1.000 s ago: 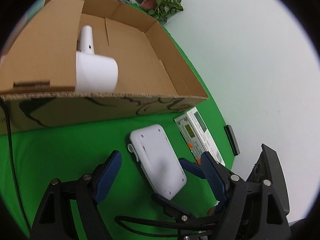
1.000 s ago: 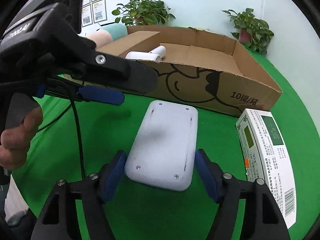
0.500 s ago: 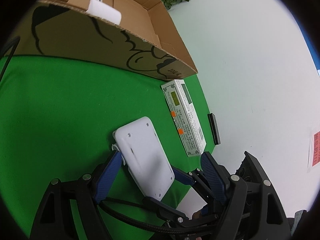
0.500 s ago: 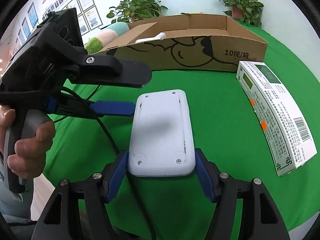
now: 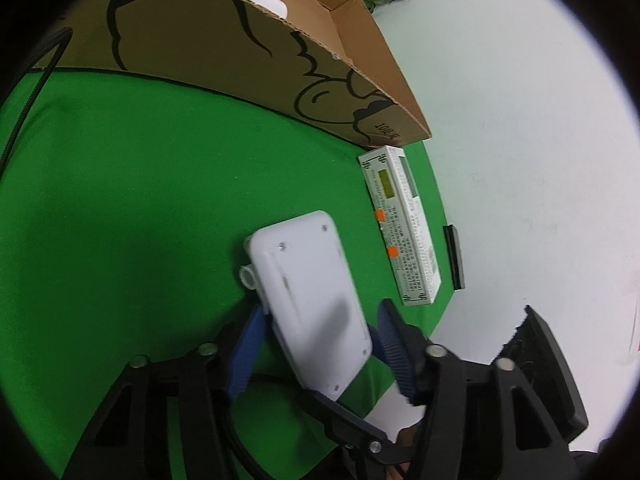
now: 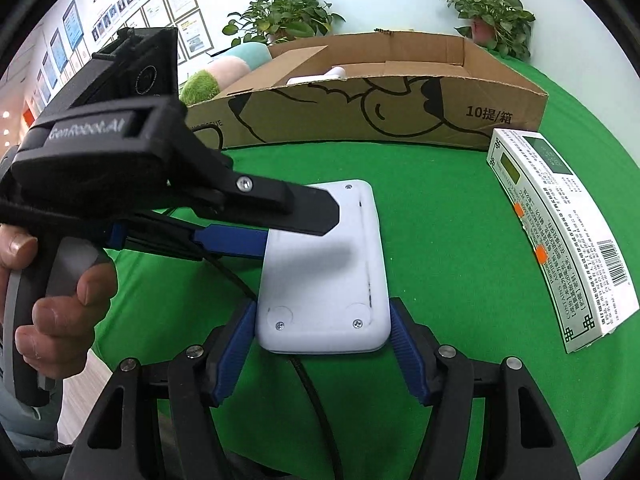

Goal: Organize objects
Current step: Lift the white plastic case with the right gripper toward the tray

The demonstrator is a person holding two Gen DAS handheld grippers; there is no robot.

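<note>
Green felt under smooth rounded-rectangular device

Bright even light; soft shadows; fisheye-bent edges, black corners; slight blur

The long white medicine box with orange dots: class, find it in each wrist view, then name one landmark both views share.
Left wrist: the medicine box lies right of centre, near the cloth's edge.
Right wrist: it lies at the far right.
Shared landmark: the cardboard box, whose corner sits by the medicine box's far end.
</note>
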